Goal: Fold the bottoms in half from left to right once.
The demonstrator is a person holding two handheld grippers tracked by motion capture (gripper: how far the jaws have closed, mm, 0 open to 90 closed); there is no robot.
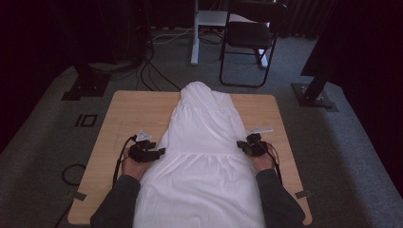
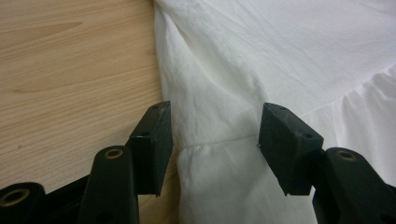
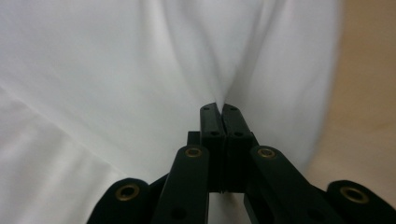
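Observation:
A white dress [image 1: 204, 156] lies flat along the wooden table [image 1: 138, 109], its narrow top at the far edge and its skirt running off the near edge. My left gripper [image 1: 161, 152] rests at the dress's left edge near the waist seam. Its jaws stand open astride a fold of the cloth [image 2: 280, 56], and the pads [image 2: 154, 135] do not press on it. My right gripper [image 1: 240, 145] is at the dress's right edge. In the right gripper view the gripper [image 3: 219, 109] is shut on the fabric [image 3: 116, 70], with creases fanning out from the tips.
Bare wood [image 2: 70, 70] runs along both sides of the dress. Beyond the table on the grey carpet stand a black folding chair [image 1: 249, 35], a white table leg [image 1: 195, 38], two black stand bases [image 1: 313, 90] [image 1: 83, 85] and loose cables [image 1: 157, 71].

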